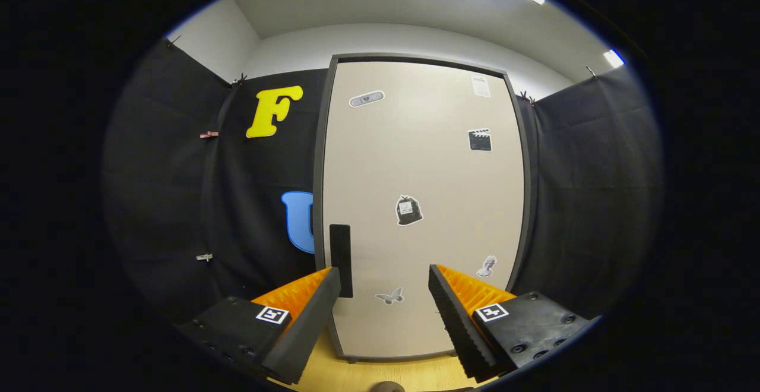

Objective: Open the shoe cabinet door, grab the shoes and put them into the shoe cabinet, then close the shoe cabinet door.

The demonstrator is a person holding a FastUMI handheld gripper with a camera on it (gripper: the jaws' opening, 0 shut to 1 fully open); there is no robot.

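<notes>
A tall beige shoe cabinet door (421, 202) in a dark grey frame stands straight ahead, shut flush. Several small stickers dot its face. A black vertical handle (341, 259) sits near the door's left edge, low down. My gripper (385, 278) is open, with nothing between its fingers. The left fingertip (330, 279) lies just in front of the handle's lower part; I cannot tell if it touches. The right fingertip (436, 276) points at the bare door panel.
Black cloth walls (594, 202) flank the cabinet on both sides. A light wooden floor (380, 374) runs from the cabinet's foot toward me. A small dark rounded object (386, 387) pokes up at the floor's near edge.
</notes>
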